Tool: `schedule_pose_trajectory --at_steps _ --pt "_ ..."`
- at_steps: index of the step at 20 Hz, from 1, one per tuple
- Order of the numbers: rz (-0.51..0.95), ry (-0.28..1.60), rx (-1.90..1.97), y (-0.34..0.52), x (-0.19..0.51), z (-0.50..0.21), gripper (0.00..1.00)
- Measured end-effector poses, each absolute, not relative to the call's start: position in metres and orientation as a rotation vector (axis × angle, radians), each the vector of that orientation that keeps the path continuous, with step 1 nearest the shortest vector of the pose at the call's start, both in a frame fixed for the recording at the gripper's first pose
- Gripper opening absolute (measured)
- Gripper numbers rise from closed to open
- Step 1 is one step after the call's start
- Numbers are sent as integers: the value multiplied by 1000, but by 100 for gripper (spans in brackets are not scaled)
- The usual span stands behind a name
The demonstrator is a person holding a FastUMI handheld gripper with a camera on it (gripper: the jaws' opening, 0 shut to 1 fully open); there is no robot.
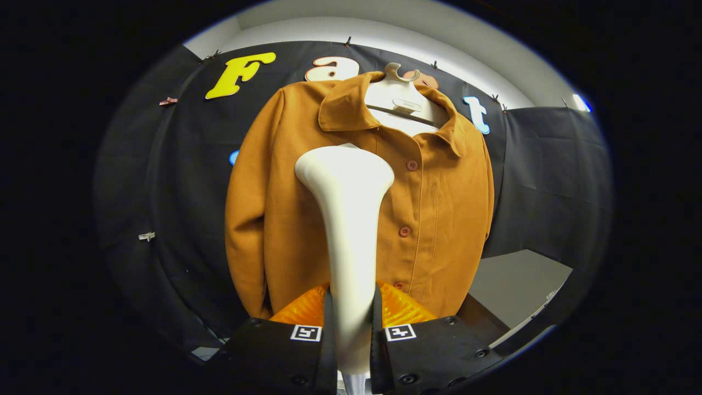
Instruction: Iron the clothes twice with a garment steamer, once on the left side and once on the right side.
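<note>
We are seeing the gripper (351, 315) closed tight on the steamer (346, 219), one finger pressing each side of its white handle, no gap showing. The steamer is standing upright between the fingers, handle narrowing down into the grip, its wide rounded head flaring out at the top. The head is sitting in front of the jacket (362, 197), over the chest just left of the button row; we cannot tell if it is touching the cloth.

The jacket is hanging straight ahead of the fingers on a white hanger (396, 93), brown, collar open, front buttoned. Three buttons (411, 165) are showing just right of the steamer. The left sleeve is hanging down beside the body, the right one falling along the far edge.

Behind the jacket the black cloth wall (181, 181) is running across, pinned with small clips (168, 101). A grey floor (515, 288) patch is showing beyond the fingers, lower right of the jacket hem.
</note>
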State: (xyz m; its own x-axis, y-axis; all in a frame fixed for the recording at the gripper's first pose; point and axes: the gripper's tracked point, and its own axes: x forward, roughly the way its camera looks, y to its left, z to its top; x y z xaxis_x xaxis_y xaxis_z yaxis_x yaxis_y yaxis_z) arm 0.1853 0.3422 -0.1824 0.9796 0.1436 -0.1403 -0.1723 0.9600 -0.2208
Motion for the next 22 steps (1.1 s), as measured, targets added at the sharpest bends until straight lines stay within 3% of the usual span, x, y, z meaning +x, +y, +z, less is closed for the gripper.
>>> schedule_pose_trajectory --at_steps 12,22 --pt "173 198 -274 332 178 -249 27" --pt "167 378 -275 301 166 -346 27"
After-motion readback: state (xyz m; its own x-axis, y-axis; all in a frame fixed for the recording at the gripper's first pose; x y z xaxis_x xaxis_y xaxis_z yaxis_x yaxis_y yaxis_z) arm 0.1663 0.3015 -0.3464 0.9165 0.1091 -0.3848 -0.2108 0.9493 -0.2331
